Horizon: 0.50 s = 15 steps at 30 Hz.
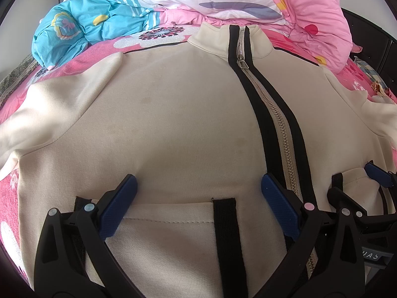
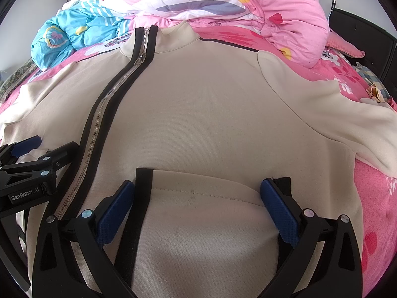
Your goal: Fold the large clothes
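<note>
A cream zip-up jacket (image 1: 173, 111) (image 2: 211, 111) lies flat and front-up on the bed, its collar (image 1: 213, 39) at the far end and its sleeves spread to both sides. A black-edged zipper (image 1: 280, 129) (image 2: 104, 109) runs down its middle. My left gripper (image 1: 198, 181) (image 2: 52, 145) is open over the left pocket (image 1: 168, 213), just left of the zipper. On the other side of the zipper, my right gripper (image 2: 198, 185) (image 1: 352, 178) is open over the right pocket (image 2: 203, 193). Neither one pinches any fabric.
A bunched pink quilt (image 1: 310, 5) (image 2: 273, 7) and blue bedding (image 1: 82, 24) (image 2: 74, 34) are piled beyond the collar. Pink floral bedsheet (image 2: 372, 198) shows around the jacket. Dark furniture (image 2: 359, 32) stands at the far right of the bed.
</note>
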### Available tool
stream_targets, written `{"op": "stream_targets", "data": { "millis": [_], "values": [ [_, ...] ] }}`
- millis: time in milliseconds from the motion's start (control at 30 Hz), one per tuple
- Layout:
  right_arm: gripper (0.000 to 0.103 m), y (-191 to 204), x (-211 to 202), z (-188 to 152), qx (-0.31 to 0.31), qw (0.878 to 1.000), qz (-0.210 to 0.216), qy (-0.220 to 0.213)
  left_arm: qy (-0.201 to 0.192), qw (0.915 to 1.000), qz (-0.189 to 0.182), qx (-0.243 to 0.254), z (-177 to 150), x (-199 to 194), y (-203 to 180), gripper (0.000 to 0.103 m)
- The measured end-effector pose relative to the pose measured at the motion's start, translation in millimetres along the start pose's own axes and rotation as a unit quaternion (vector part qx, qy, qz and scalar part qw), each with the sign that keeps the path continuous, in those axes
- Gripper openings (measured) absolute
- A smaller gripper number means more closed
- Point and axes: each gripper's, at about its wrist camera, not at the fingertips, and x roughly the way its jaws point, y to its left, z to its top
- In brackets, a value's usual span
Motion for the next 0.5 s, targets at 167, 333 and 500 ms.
{"op": "stream_targets", "data": {
  "millis": [167, 333, 500],
  "values": [
    [0.098, -0.2, 0.0, 0.0, 0.000, 1.000, 0.000, 0.000, 0.000, 1.0000, 0.000, 0.000, 0.0, -0.1, -0.3, 0.097],
    [0.098, -0.9, 0.1, -0.1, 0.000, 1.000, 0.000, 0.000, 0.000, 1.0000, 0.000, 0.000, -0.1, 0.1, 0.5, 0.097],
    [0.098, -1.3, 0.1, -0.2, 0.000, 1.000, 0.000, 0.000, 0.000, 1.0000, 0.000, 0.000, 0.0, 0.0, 0.0, 0.097]
  ]
}}
